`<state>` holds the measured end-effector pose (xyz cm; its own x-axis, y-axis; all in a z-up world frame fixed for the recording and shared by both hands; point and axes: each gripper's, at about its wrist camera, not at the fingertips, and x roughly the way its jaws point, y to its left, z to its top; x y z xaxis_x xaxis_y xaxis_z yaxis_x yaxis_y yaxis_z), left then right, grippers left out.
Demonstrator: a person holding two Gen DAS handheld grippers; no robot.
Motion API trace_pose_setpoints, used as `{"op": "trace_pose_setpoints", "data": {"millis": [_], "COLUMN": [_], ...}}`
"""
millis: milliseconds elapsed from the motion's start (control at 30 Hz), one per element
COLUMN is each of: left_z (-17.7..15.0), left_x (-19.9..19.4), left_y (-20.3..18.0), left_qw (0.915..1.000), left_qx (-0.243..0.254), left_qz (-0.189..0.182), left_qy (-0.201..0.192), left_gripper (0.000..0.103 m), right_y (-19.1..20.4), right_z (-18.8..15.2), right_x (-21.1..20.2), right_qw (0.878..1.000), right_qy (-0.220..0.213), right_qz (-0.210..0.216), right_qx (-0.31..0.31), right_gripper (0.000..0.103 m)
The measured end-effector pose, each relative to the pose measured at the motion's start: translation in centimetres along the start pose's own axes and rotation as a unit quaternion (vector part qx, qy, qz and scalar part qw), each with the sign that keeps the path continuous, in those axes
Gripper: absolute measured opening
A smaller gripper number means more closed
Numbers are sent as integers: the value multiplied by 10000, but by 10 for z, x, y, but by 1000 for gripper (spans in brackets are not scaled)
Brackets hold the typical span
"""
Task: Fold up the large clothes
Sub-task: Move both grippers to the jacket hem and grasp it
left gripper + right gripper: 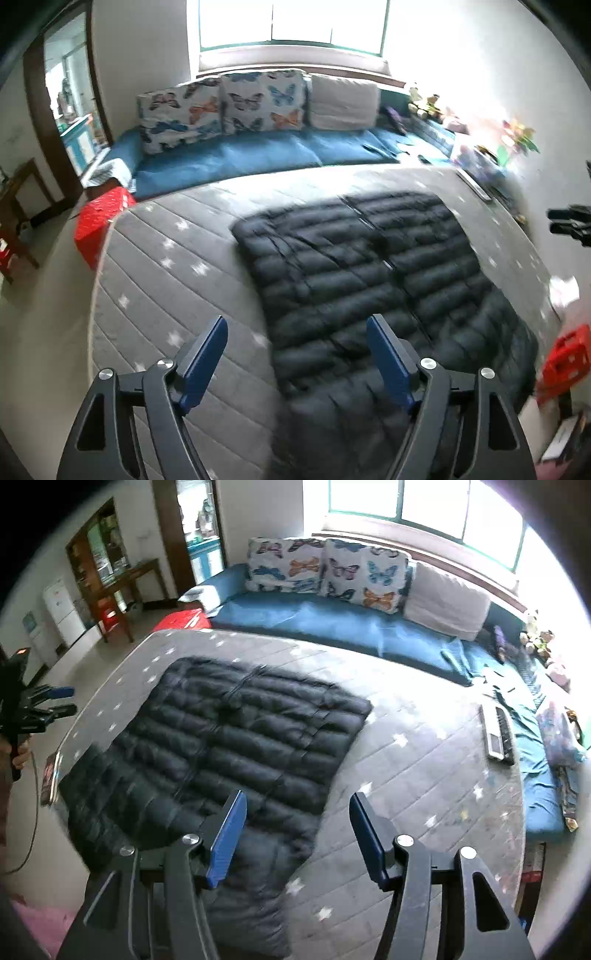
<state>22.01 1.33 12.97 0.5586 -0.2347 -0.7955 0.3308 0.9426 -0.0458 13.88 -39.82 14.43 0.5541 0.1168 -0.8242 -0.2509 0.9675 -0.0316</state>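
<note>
A large black quilted puffer coat lies spread flat on a grey star-patterned mattress; it also shows in the right wrist view on the same mattress. My left gripper is open and empty, held above the coat's near left edge. My right gripper is open and empty, held above the coat's near right edge. The right gripper shows at the right edge of the left wrist view, and the left gripper at the left edge of the right wrist view.
A blue sofa with butterfly cushions runs behind the mattress under a window. A red box sits at the mattress's far left corner. A keyboard-like bar lies at the mattress's right edge. A red stool stands at right.
</note>
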Motion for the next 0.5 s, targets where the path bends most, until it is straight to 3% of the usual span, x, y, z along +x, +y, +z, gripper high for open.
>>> {"op": "trace_pose_setpoints", "data": {"millis": [200,333,500], "left_z": [48,62,66], "left_x": [56,105,168], "left_y": [40,58,91], "left_qw": [9984,9968,9875], "left_qx": [-481,-645,-1298], "left_qz": [-120,-249,-640], "left_qy": [281,407,625], "left_gripper": [83,83,83], "right_y": [-25,-50,-81], "right_z": [27,35,36], "right_x": [65,116,179], "right_qw": [9994,9970,9896], "right_qy": [305,426,518], "right_qz": [-64,179,453], "right_qx": [160,622,1264], "right_gripper": [65,65,65]}}
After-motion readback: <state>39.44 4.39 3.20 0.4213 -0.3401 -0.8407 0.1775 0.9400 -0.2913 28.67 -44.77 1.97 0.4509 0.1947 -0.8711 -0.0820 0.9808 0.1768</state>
